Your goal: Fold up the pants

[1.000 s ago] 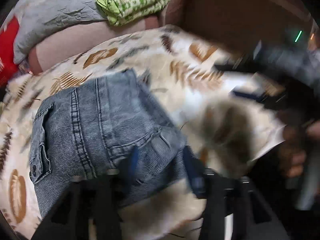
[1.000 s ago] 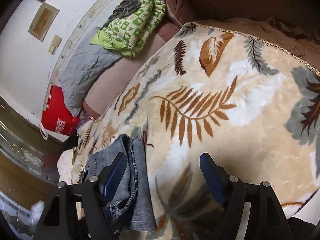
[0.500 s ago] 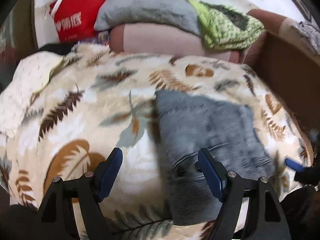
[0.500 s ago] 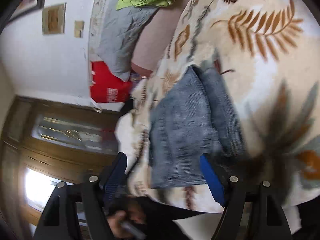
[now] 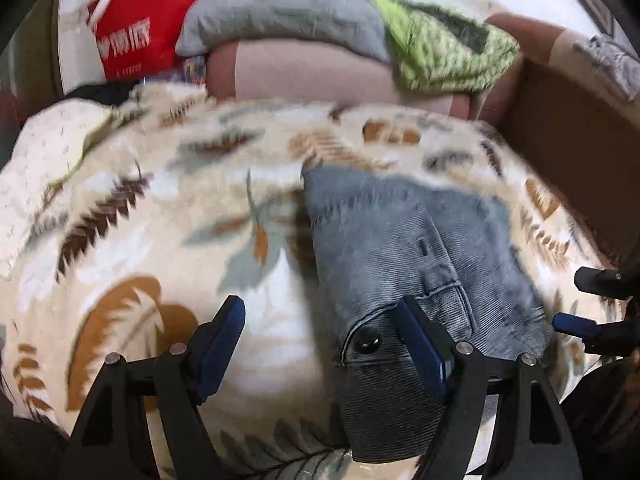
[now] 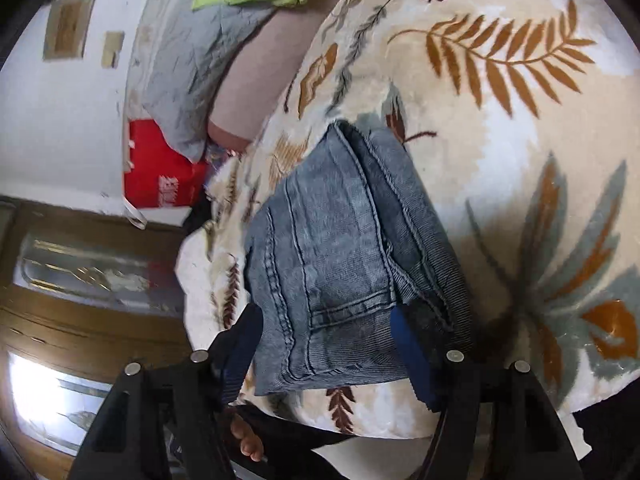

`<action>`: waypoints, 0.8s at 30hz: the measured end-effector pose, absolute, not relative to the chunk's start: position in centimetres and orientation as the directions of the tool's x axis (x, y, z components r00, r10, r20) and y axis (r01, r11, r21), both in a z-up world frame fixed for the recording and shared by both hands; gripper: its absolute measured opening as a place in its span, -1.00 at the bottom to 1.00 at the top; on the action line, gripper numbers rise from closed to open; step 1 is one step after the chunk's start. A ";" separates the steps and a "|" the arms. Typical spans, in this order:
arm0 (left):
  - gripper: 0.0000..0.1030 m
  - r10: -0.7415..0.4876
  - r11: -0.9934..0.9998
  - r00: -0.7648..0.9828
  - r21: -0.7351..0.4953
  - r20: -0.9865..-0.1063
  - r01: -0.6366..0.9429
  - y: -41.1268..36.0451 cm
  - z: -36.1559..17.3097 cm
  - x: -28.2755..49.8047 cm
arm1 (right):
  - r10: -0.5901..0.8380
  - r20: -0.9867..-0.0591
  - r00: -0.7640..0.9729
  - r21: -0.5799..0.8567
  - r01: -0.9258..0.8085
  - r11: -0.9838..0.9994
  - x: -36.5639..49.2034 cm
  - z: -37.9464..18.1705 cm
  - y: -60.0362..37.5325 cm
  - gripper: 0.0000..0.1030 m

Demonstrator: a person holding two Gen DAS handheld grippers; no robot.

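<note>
Since a moment ago we have pulled both grippers back from the jeans (image 5: 420,248). Our left gripper (image 5: 320,344) and right gripper (image 6: 326,356) hang wide apart, gripping nothing. Folded small, the jeans lie on the leaf blanket (image 5: 160,216). Farther back are a gray pillow (image 5: 280,8) and a red bag (image 5: 140,36).

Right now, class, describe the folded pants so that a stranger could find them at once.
Start at the cream leaf-print blanket covering the bed. On it lies one compact bundle, the folded pants. They are faded grey-blue denim with stitched seams, the only plain, unpatterned cloth on that blanket.
</note>
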State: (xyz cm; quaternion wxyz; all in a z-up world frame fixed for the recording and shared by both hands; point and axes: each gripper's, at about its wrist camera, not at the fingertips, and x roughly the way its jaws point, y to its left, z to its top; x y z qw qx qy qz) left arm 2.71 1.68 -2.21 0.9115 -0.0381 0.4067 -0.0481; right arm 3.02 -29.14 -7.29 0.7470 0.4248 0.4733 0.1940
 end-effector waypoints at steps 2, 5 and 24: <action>0.53 -0.118 0.992 0.665 -0.111 -0.737 0.053 1.7 -2.7 2.7 | 0.651 -0.614 0.446 0.767 0.143 0.625 3.8 -8.0 -28.3 0.35; 0.53 -0.113 0.993 0.670 -0.097 -0.733 0.061 1.5 -2.7 2.7 | 0.637 -0.646 0.421 0.743 0.153 0.652 4.4 -9.0 -27.8 0.30; 0.61 -0.132 0.980 0.695 0.014 -0.707 0.200 -3.6 -0.3 1.6 | 0.318 -0.818 0.479 0.373 0.020 0.928 2.2 -7.9 -26.6 -0.72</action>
